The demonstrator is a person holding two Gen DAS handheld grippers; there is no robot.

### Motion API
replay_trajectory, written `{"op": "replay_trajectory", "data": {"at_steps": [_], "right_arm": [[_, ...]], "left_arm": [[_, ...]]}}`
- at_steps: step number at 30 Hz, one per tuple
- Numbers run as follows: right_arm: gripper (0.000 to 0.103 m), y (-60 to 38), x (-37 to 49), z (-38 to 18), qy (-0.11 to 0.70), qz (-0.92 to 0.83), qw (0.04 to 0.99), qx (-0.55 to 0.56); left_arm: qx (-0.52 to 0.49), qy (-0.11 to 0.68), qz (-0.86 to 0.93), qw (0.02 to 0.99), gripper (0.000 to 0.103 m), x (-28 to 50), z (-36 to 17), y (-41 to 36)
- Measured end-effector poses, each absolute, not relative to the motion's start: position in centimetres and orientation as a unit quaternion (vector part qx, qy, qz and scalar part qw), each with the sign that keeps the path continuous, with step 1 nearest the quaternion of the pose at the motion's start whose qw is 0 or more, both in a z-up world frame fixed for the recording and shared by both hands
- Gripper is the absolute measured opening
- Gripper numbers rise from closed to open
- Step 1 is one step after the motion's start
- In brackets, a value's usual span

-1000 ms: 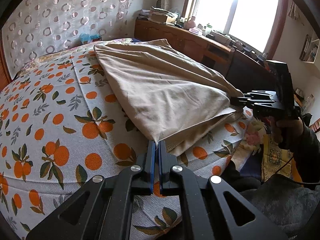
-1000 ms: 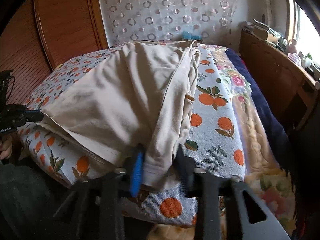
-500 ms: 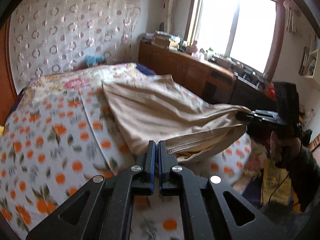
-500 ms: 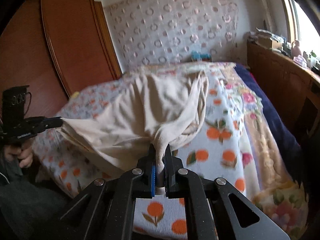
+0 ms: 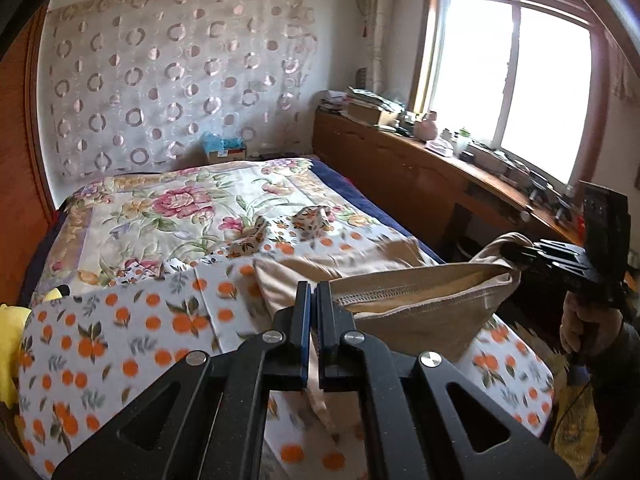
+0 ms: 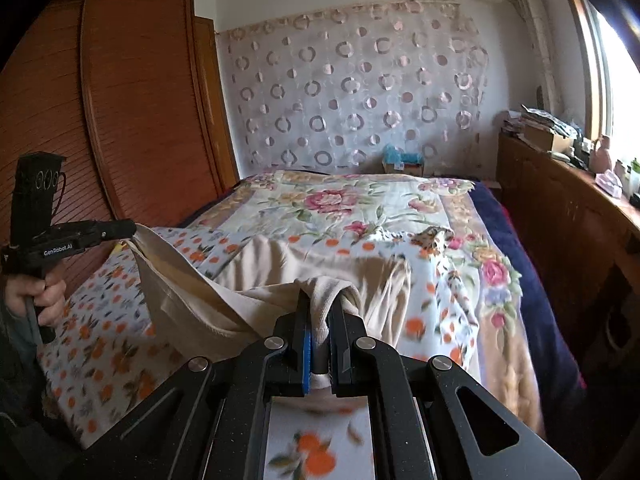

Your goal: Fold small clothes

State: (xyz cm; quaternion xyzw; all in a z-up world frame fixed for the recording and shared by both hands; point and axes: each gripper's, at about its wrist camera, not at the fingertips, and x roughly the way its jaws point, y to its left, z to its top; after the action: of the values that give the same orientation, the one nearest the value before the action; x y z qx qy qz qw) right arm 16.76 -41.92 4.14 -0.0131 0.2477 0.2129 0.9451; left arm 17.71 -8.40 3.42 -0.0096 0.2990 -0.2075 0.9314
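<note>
A beige garment [image 5: 416,300] hangs stretched between my two grippers above the near end of the bed; it also shows in the right wrist view [image 6: 256,280]. My left gripper [image 5: 314,292] is shut on one corner of its hem. My right gripper [image 6: 320,304] is shut on the other bunched corner. In the left wrist view the right gripper [image 5: 516,254] holds the cloth at the right. In the right wrist view the left gripper [image 6: 128,229] holds it at the left. The far part of the garment trails on the bed.
The bed carries an orange-print sheet [image 5: 120,332] over a floral quilt [image 5: 180,208]. A small patterned cloth [image 5: 312,218] lies crumpled mid-bed. A wooden sideboard [image 5: 420,168] with clutter runs along the right under the window. A wooden wardrobe [image 6: 132,120] stands at the left.
Both grippers rose and lifted the garment's near edge off the bed. The right gripper closed on its corner. The garment now hangs between them instead of lying flat.
</note>
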Motion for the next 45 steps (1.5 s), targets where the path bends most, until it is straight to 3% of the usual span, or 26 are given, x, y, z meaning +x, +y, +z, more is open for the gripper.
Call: {"op": "replay_trajectory", "data": {"at_steps": [11, 14, 16, 18, 24, 25, 26, 28, 32, 33, 35, 36, 37, 41, 45], "right_arm": [[0.006, -40.7, 25.0, 2.0, 0.286, 0.197, 0.938, -0.001], [0.018, -40.3, 26.5, 1.5, 0.304, 0.184, 0.935, -0.004], [0.038, -40.0, 27.0, 1.7, 0.305, 0.167, 0.937, -0.018], [0.051, -39.9, 26.8, 2.7, 0.298, 0.165, 0.940, -0.016], [0.053, -40.2, 25.7, 3.1, 0.303, 0.170, 0.937, -0.024], [0.053, -40.0, 25.8, 2.7, 0.311, 0.177, 0.934, -0.027], [0.053, -40.0, 26.2, 2.3, 0.317, 0.182, 0.930, -0.031], [0.053, -39.5, 26.7, 1.7, 0.330, 0.186, 0.925, -0.041], [0.053, -39.0, 28.6, 1.4, 0.348, 0.193, 0.917, -0.038], [0.053, -39.0, 29.3, 1.4, 0.351, 0.191, 0.916, -0.035], [0.048, -39.2, 30.5, 1.5, 0.357, 0.199, 0.912, -0.026], [0.021, -39.3, 30.9, 1.7, 0.356, 0.211, 0.910, -0.020], [0.005, -39.2, 31.3, 2.0, 0.353, 0.231, 0.907, -0.015], [0.005, -40.1, 32.6, 3.4, 0.325, 0.243, 0.914, 0.001], [0.005, -40.6, 34.2, 3.4, 0.359, 0.148, 0.921, -0.007]], "left_arm": [[-0.009, 0.344, -0.191, 0.919, 0.003, 28.3, 0.1, -9.3], [0.000, 0.359, -0.189, 0.914, 0.003, 30.4, -1.1, -9.9], [0.002, 0.367, -0.186, 0.912, 0.003, 31.2, -1.9, -10.1], [0.003, 0.376, -0.181, 0.909, 0.003, 32.1, -2.6, -10.1], [0.003, 0.388, -0.180, 0.904, 0.004, 33.0, -3.4, -9.4], [0.002, 0.388, -0.184, 0.903, 0.008, 32.8, -3.4, -9.2], [0.003, 0.388, -0.185, 0.903, 0.025, 32.6, -3.3, -9.0], [-0.001, 0.386, -0.194, 0.902, 0.044, 32.1, -3.4, -8.6], [-0.001, 0.395, -0.212, 0.894, 0.063, 31.5, -3.7, -8.5], [0.002, 0.397, -0.215, 0.892, 0.063, 31.3, -3.8, -8.5], [0.013, 0.402, -0.213, 0.890, 0.063, 30.8, -4.2, -8.7], [0.018, 0.405, -0.213, 0.889, 0.063, 30.6, -4.3, -8.8], [0.023, 0.408, -0.215, 0.887, 0.063, 30.4, -4.5, -8.9], [0.023, 0.415, -0.223, 0.882, 0.063, 30.3, -4.9, -9.0], [0.024, 0.420, -0.215, 0.881, 0.063, 30.6, -5.3, -9.1]]}}
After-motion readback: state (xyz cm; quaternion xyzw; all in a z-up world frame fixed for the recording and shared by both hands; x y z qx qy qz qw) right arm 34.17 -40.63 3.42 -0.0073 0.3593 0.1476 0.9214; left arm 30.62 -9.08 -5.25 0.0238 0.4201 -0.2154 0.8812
